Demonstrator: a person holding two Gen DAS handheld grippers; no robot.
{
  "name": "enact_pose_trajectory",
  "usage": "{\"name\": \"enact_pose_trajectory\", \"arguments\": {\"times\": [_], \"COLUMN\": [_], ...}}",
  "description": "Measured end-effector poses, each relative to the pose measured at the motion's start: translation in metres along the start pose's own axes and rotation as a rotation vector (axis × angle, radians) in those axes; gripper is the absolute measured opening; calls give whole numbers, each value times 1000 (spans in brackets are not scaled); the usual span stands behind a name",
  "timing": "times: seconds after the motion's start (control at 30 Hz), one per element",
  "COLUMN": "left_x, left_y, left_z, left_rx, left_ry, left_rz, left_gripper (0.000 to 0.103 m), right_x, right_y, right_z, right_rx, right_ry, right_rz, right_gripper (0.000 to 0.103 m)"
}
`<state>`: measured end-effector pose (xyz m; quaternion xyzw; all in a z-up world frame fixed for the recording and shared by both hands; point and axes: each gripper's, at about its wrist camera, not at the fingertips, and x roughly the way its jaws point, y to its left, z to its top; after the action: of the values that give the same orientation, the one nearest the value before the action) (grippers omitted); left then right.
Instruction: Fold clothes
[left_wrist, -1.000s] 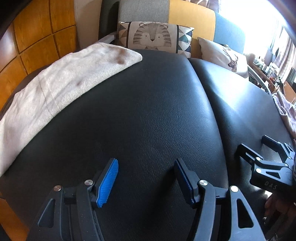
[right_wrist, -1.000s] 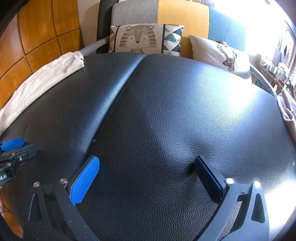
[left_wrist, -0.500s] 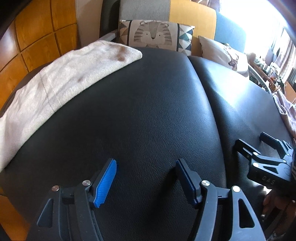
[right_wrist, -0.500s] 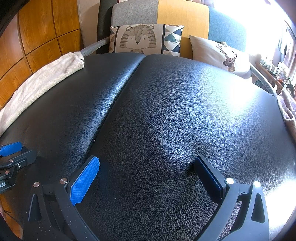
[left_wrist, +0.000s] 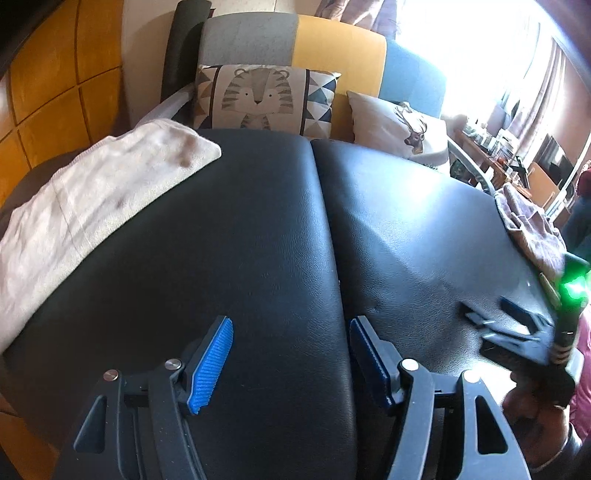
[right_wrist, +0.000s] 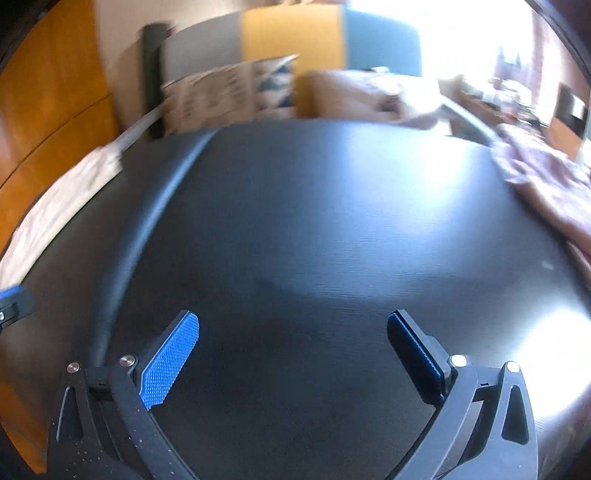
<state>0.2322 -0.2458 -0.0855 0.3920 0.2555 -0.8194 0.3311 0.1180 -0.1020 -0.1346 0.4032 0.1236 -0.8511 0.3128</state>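
Observation:
A beige folded cloth (left_wrist: 85, 206) lies on the left edge of the black leather surface (left_wrist: 258, 229); it shows blurred in the right wrist view (right_wrist: 55, 206). A pinkish garment (left_wrist: 532, 229) lies crumpled at the right edge and also shows in the right wrist view (right_wrist: 546, 184). My left gripper (left_wrist: 290, 332) is open and empty, low over the black surface near its centre seam. My right gripper (right_wrist: 291, 328) is open and empty over the right half; it shows blurred in the left wrist view (left_wrist: 498, 314).
A tiger-print cushion (left_wrist: 262, 99) and a deer-print cushion (left_wrist: 399, 129) lean against a grey, yellow and blue sofa back (left_wrist: 332, 55) beyond the black surface. Orange wood panels (left_wrist: 55, 92) stand at the left. Cluttered furniture stands at the far right.
Both grippers have swung to the right. The right wrist view is now motion-blurred and the pinkish garment has come further into view. Both grippers stay open.

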Motion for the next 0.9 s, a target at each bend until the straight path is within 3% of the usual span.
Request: {"name": "enact_pose_trajectory", "arguments": {"times": [0.13,0.27,0.37,0.67,0.9], "left_x": [4,7,4,-9,-7], "left_y": [-4,-2,16,137,235], "left_z": [-5,-10,-11,6,17], "left_rx": [-1,-11,-45,-298,-459], "left_ry": [16,30,21,-61,-104], "left_rz": [-15,-20,-1,115,184], "left_gripper": [67,67,67,67,67], "right_x": [-21,-24,-26,-22,33], "right_y": [-24,-8,24,139,214], "right_z": [-1,-2,-1,40,93], "right_rx": [66,72,0,-220,-237], "right_ry": [-30,-17,-6,-11,54], "right_rz": [-15,59,124,270,367], "right_gripper": [103,103,103,103,103]}}
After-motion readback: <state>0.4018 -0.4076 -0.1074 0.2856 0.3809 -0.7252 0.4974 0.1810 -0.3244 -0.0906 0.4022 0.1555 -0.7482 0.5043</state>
